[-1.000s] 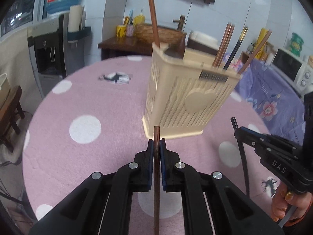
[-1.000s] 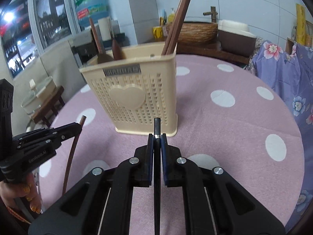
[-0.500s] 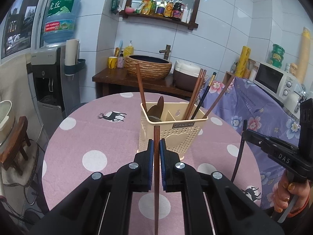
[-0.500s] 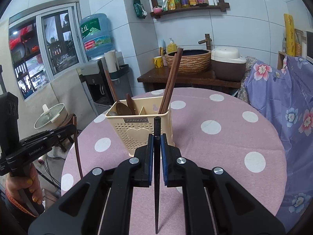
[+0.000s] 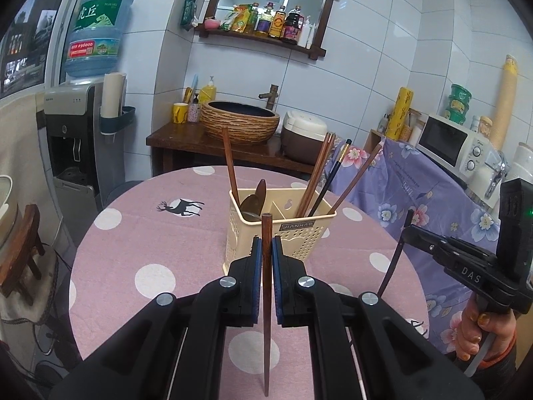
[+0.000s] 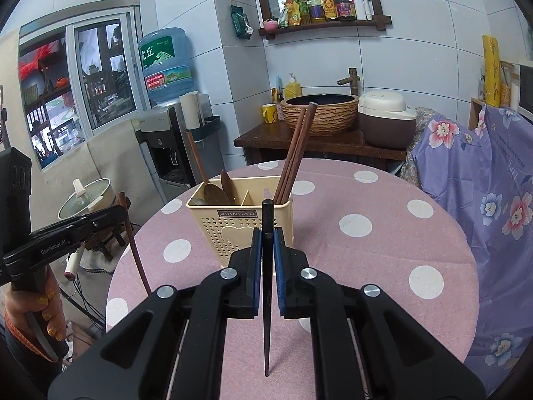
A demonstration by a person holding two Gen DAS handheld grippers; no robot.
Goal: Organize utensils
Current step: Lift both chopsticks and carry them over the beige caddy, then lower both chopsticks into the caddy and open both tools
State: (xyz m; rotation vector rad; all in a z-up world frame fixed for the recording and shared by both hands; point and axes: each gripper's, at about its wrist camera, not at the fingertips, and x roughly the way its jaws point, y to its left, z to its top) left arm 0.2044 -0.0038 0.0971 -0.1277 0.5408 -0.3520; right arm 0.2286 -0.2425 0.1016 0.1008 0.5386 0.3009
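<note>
Above the pink polka-dot table: each gripper pinching one chopstick, holder ahead

Nearest the lens, the left gripper has its pads pressed onto a brown chopstick, held upright; the right gripper likewise clamps a black chopstick, tip pointing down. Each gripper shows at the edge of the other's view, well apart from the holder. Beyond the fingertips, the cream utensil holder stands upright on the table; one compartment holds wooden spoons, the other several leaning chopsticks. Nothing lies between grippers and holder. Farther back: a woven basin, a rice cooker, a water dispenser, a microwave, a bottle shelf
</note>
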